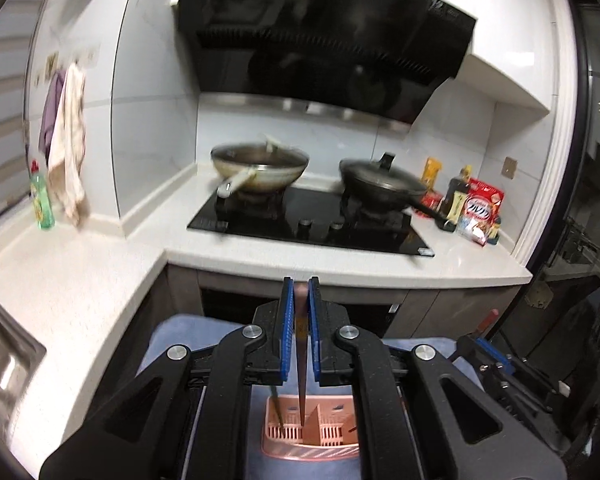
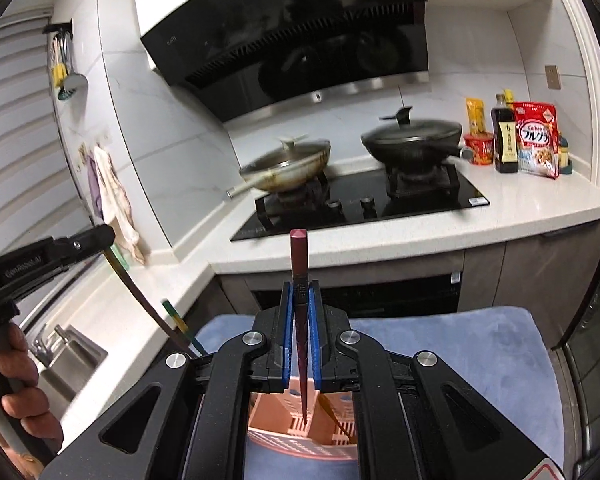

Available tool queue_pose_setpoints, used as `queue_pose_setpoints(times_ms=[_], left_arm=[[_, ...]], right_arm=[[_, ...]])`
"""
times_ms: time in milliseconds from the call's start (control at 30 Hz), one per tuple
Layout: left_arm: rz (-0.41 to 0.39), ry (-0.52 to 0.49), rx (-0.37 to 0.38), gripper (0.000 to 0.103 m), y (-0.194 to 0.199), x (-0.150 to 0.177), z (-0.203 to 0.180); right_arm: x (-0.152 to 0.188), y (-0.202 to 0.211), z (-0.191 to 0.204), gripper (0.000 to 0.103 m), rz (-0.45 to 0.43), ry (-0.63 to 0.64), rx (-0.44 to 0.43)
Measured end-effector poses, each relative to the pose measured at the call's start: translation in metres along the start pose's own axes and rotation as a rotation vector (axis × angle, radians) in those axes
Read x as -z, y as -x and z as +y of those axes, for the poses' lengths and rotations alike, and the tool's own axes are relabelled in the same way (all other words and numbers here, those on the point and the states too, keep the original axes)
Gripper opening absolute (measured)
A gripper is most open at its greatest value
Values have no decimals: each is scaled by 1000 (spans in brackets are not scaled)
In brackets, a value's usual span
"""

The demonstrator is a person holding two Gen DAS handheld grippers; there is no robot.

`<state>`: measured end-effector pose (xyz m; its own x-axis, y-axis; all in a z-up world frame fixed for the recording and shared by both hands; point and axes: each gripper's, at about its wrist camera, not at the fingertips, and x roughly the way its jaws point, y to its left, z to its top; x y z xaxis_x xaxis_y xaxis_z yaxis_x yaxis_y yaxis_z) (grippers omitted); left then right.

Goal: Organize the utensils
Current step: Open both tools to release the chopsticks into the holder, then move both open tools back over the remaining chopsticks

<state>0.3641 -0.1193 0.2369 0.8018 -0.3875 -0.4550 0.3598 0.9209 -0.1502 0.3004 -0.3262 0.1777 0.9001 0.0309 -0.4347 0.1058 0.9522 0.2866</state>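
Both grippers pinch chopsticks above a pink holder point(image 1: 312, 440) on a blue mat point(image 2: 480, 356); white kitchen counter point(image 1: 72, 292) beyond.

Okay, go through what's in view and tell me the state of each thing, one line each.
left gripper: shut on a brown chopstick.
right gripper: shut on a dark red chopstick.
pink utensil holder: upright, on the blue mat, chopsticks in it.
black pan: lidded, on the stove.
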Motion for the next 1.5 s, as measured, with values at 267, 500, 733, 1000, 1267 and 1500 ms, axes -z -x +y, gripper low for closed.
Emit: queue_pose_setpoints(times_ms=[267, 500, 733, 1000, 1267, 1500], left_arm=[[10, 58, -73, 54, 2, 17, 22], [-12, 19, -127, 60, 48, 31, 23], [74, -49, -170, 60, 85, 91, 26], [209, -25, -177, 60, 112, 190, 46], [326, -4, -175, 60, 127, 270, 52], [411, 10, -194, 60, 133, 318, 50]], right_arm=[[-2, 29, -4, 33, -49, 2, 33], [-3, 90, 2, 47, -96, 38, 24], [51, 134, 3, 48, -7, 59, 14], [161, 159, 4, 48, 135, 143, 120], [263, 160, 2, 48, 304, 137, 162], [316, 153, 3, 44, 394, 136, 180]])
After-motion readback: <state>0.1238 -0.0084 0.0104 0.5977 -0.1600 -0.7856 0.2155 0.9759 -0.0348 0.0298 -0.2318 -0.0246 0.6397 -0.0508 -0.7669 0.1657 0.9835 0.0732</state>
